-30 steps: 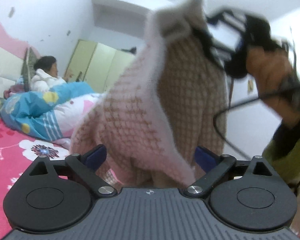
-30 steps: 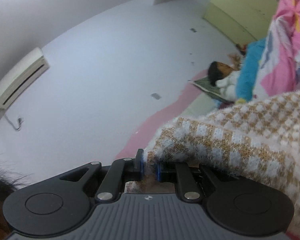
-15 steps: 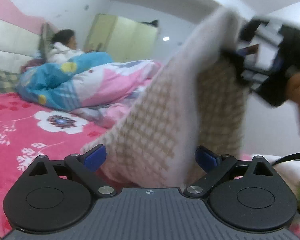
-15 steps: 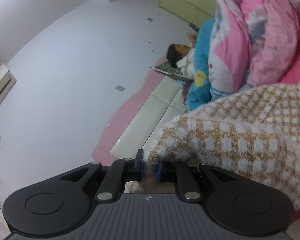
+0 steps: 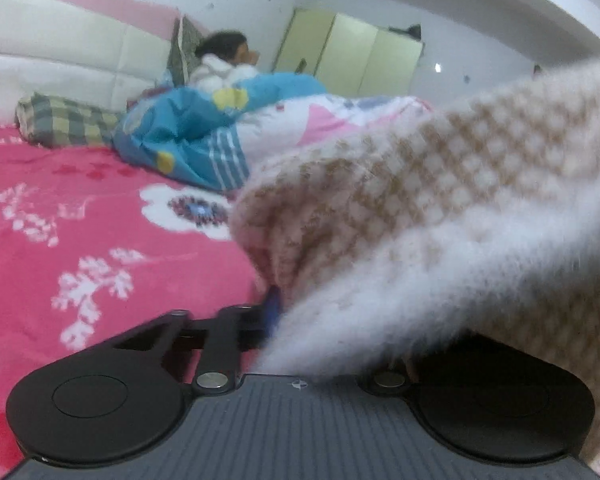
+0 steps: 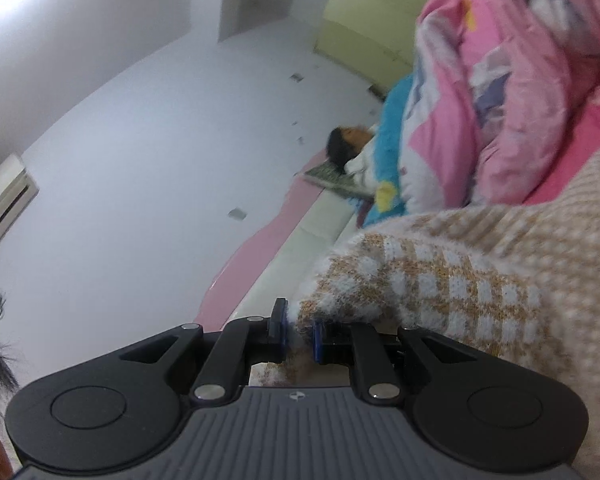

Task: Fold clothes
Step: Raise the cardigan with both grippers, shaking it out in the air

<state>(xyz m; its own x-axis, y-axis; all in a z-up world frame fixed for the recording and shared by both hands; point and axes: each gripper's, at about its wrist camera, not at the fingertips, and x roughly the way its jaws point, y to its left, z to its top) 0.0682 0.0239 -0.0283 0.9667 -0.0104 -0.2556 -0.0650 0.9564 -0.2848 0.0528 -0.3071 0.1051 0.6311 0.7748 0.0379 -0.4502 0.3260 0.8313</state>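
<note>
Sweater: checked knit, blurred, hanging over the pink bed, cut off at right. Left gripper: jaws have just been closing, now clamped on its fuzzy edge; right finger hidden under knit. Right gripper: jaws clamped on a sweater corner.

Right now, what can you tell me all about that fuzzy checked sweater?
The sweater is a fluffy knit in small tan and white checks with a plain white fuzzy edge. It hangs bunched over the pink flowered bedspread. The left hand-held gripper has just been closing on it; the right hand-held gripper pinches another corner.
</note>
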